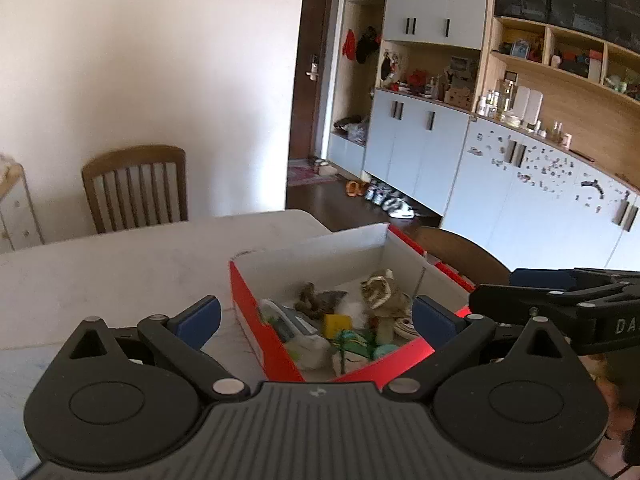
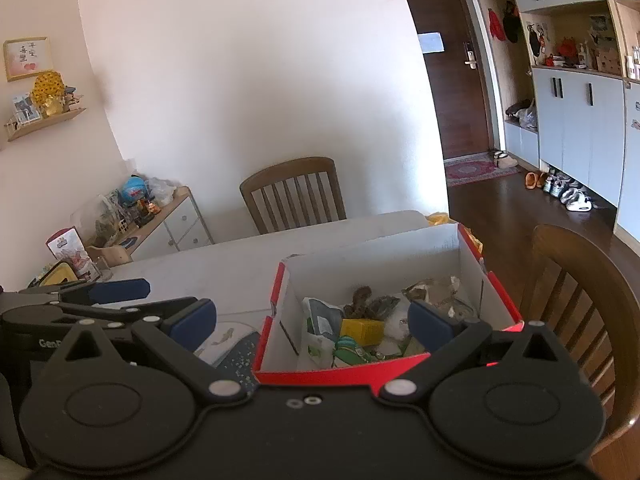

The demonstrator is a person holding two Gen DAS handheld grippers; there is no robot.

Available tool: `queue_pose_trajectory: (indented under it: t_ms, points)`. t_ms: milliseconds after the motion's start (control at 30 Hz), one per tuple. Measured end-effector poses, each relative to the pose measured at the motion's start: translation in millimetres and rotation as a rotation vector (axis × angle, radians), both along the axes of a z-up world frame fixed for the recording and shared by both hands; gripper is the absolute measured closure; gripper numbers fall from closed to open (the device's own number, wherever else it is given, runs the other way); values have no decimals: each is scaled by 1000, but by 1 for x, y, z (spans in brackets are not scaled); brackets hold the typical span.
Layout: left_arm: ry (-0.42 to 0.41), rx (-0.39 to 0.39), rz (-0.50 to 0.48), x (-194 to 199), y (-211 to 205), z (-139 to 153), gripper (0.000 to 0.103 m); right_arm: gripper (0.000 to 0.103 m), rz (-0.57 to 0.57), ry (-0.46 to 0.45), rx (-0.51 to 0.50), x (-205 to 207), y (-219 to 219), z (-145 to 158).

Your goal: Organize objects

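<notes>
left gripper [image 1: 316, 316]: we hold it above the table, fingers spread wide, nothing between the blue pads; it looks down into the box.
right gripper [image 2: 312, 318]: same stance, fingers wide apart and empty, close beside the left one; each shows at the edge of the other's view.
red box [image 1: 256, 316]: open shoebox-type carton, red outside, white inside, standing on the table's far right part, just ahead of both grippers.
box contents: yellow block [image 2: 362, 330], green toy piece [image 2: 352, 352], white-green pouch [image 2: 318, 328], crumpled gold-brown wrapper [image 1: 380, 292], dark brown lump [image 2: 360, 298]; all inside the box, piled loose and touching, no order to them.
table [image 1: 120, 264]: pale top, mostly bare in the left view; we see one flat printed sheet or mat [image 2: 236, 344] lying just left of the box in the right view, partly hidden by the gripper.
table far-left edge: a printed carton [image 2: 72, 256] and a yellow-rimmed thing stand there, well apart from the box; we cannot tell if they belong to the task.
done (our judgement): most small items appear already gathered in the box.
left (our judgement): little, perhaps the flat sheet beside the box or tidying the pile; both grippers are free for it.
chairs [image 2: 296, 196]: wooden, pushed to the table, not in play.
</notes>
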State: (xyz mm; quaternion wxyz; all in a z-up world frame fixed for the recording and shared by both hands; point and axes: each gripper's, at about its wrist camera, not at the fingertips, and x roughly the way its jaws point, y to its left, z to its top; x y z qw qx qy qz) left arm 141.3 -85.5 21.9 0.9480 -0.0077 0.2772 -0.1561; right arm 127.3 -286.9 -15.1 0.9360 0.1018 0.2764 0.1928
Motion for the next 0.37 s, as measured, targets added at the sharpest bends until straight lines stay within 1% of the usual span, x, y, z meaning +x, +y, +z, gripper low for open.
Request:
queue_pose_trajectory:
  t_ms: [67, 367]
  points:
    - [12, -22, -9, 1, 2, -2, 1, 1, -3, 5, 4, -2, 0, -1]
    - [-2, -19, -18, -1, 2, -3, 1, 1, -21, 15, 7, -2, -1, -3]
